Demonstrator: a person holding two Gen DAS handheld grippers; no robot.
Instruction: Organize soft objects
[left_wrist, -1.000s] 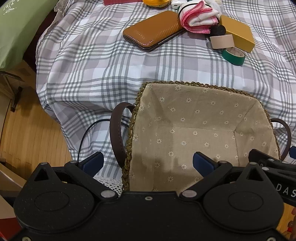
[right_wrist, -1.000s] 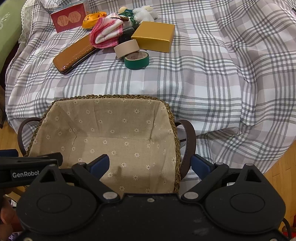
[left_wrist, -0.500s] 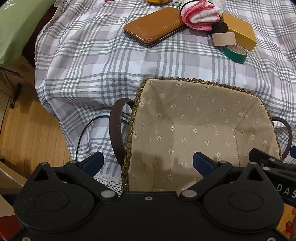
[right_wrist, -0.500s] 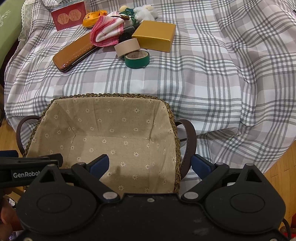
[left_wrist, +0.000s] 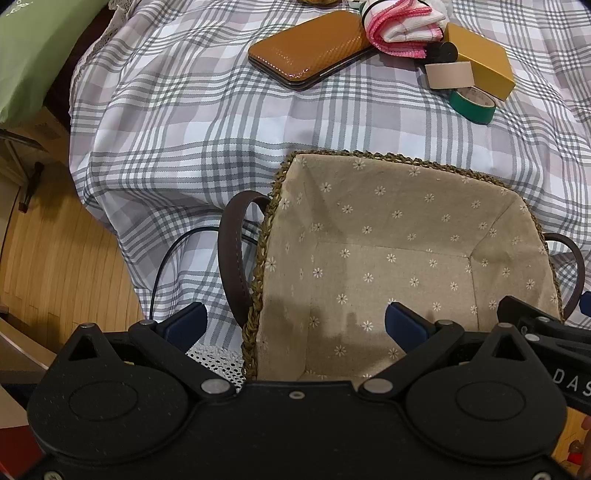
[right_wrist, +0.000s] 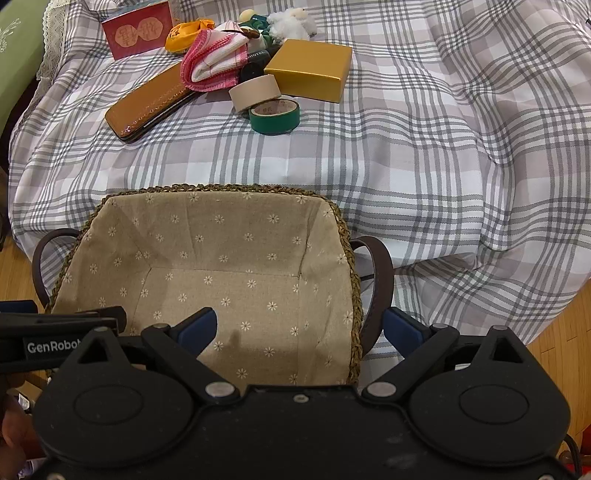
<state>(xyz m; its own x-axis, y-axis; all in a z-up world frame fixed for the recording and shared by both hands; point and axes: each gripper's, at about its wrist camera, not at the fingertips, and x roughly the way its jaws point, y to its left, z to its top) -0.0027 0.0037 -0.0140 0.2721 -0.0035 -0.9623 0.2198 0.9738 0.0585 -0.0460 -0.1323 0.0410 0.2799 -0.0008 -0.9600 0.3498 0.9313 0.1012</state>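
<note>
While both tongs (left_wrist: 293, 322) (right_wrist: 300, 328) gape wide, the folded pink-edged cloth (right_wrist: 214, 62) lies rumpled.

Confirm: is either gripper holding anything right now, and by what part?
Nothing is held. The left gripper and right gripper are both open, each straddling a side rim of the fabric-lined woven basket near a brown handle, pads not closed on it.

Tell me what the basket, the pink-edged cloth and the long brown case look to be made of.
Basket: braided straw or seagrass rim, matte beige flower-print fabric lining, dark handles that look like leather. Pink-edged cloth: soft woven fabric, probably a towel, going by its folds and fuzzy edge. Long brown case: glossy textured shell, likely faux leather or plastic, with bright highlights.
</note>
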